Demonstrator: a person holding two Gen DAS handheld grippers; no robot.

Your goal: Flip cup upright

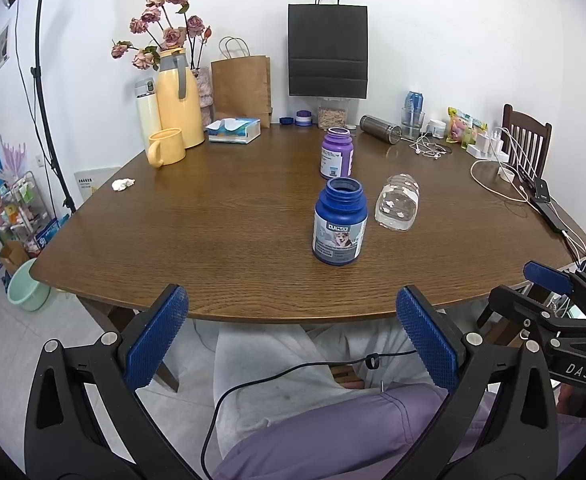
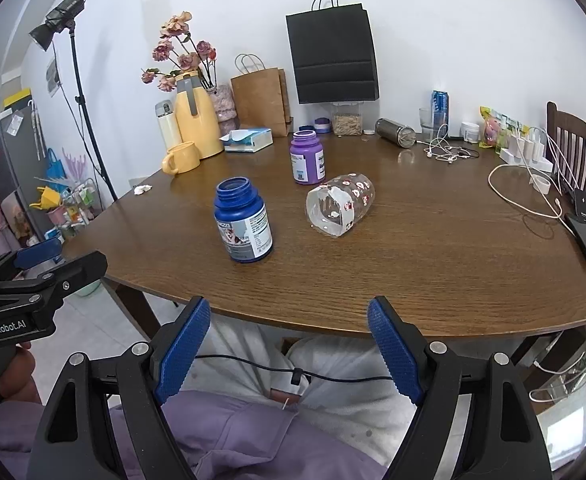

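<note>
The clear cup (image 2: 341, 210) is lying on its side on the table (image 2: 433, 272), at three o'clock of the blue bottle (image 2: 243, 222). Only the right view is showing its open mouth. The left gripper (image 1: 293, 332) and the right gripper (image 2: 289, 348) are both hovering off the near edge, jaws apart, holding nothing.

Both tools (image 1: 291, 334) (image 2: 289, 350) wide apart, empty.

From the left wrist, the left gripper (image 1: 292, 338) hangs wide apart short of the table (image 1: 213, 240), where a clear cup (image 1: 397, 202) lies on its side just beside 1 upright blue bottle (image 1: 339, 222).
</note>
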